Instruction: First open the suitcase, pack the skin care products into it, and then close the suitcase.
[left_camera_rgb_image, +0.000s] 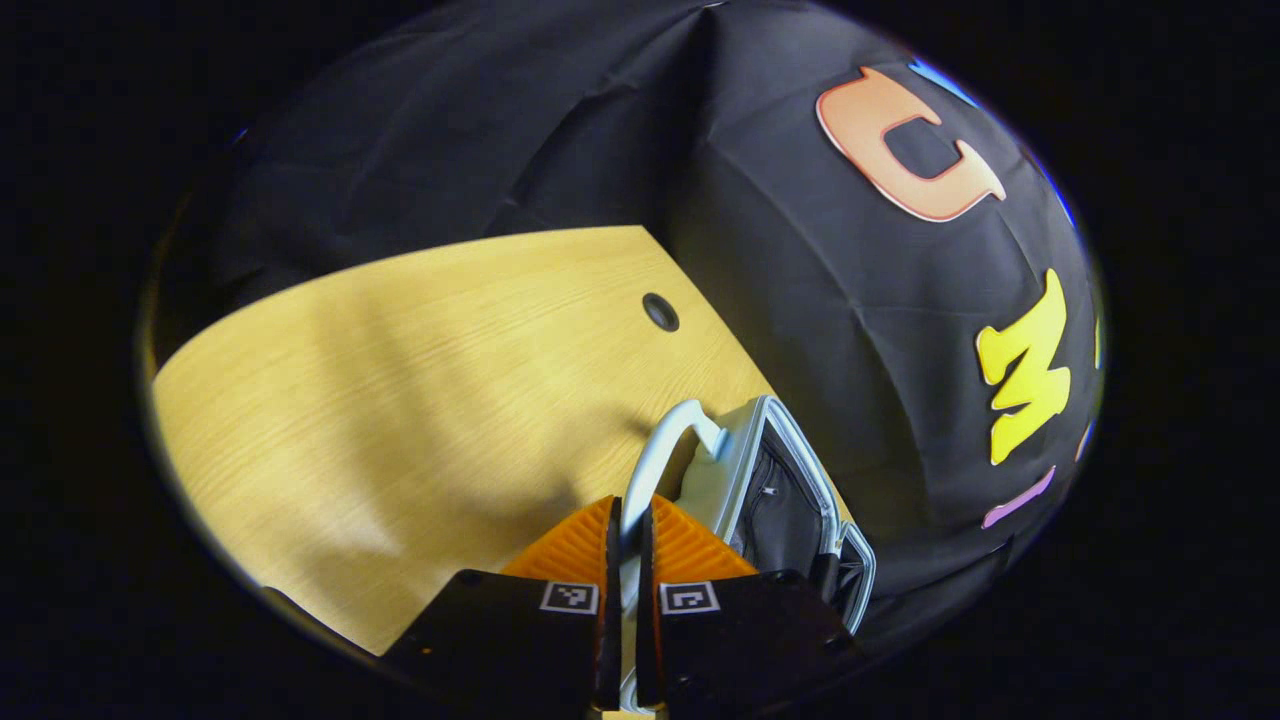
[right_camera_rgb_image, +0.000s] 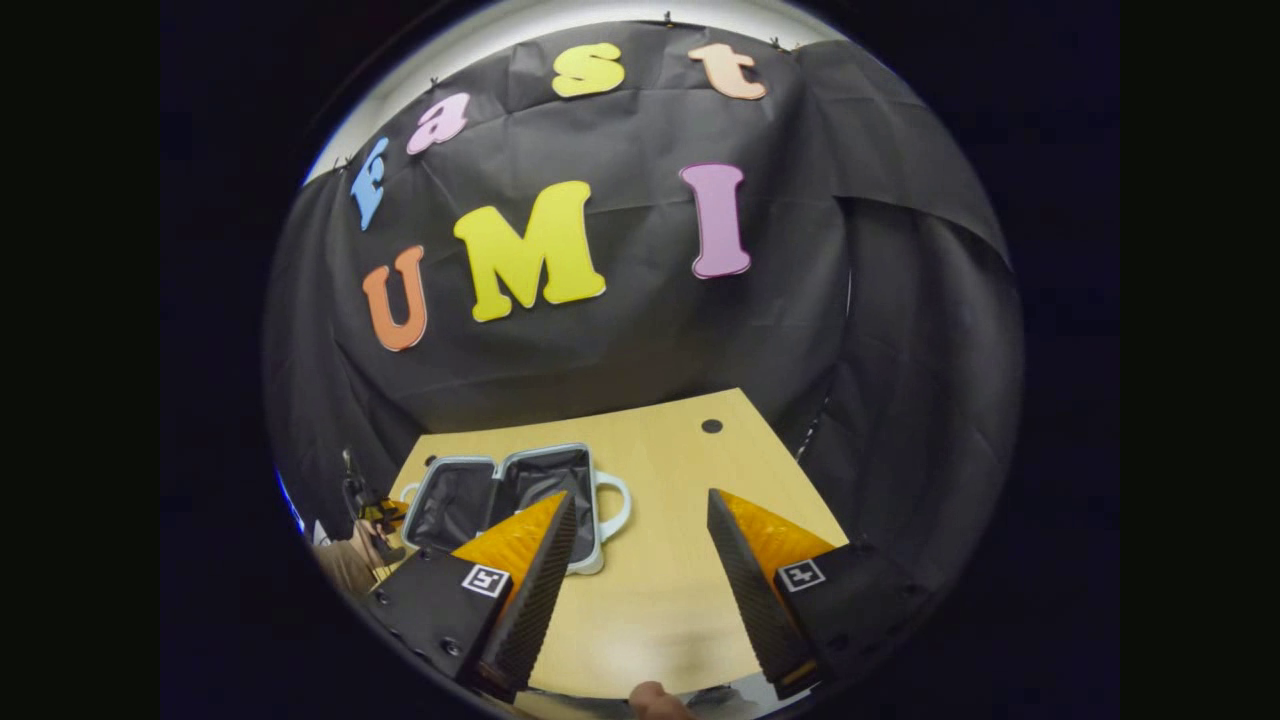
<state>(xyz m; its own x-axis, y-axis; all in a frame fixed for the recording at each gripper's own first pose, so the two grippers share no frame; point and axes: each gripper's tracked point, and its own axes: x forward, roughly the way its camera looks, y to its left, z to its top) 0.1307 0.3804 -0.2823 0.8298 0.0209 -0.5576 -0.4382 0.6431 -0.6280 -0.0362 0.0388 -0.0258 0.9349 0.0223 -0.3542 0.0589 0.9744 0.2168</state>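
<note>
Worktop (left_camera_rgb_image: 400, 400) of pale wood-grain laminate with a smooth satin sheen, suitcase (right_camera_rgb_image: 520, 500) with a smooth glossy hard plastic shell and handle (left_camera_rgb_image: 655, 455), dark matt cloth lining inside, booth wall of creased matt black cloth

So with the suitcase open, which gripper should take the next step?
Probably right: the right gripper is open and free above the table; the left gripper is shut on the suitcase handle.

suitcase (right_camera_rgb_image: 520, 500): near corner hidden behind right tool's finger (right_camera_rgb_image: 520, 580) | handle (left_camera_rgb_image: 655, 465): lower end hidden between left tool's fingers
</note>
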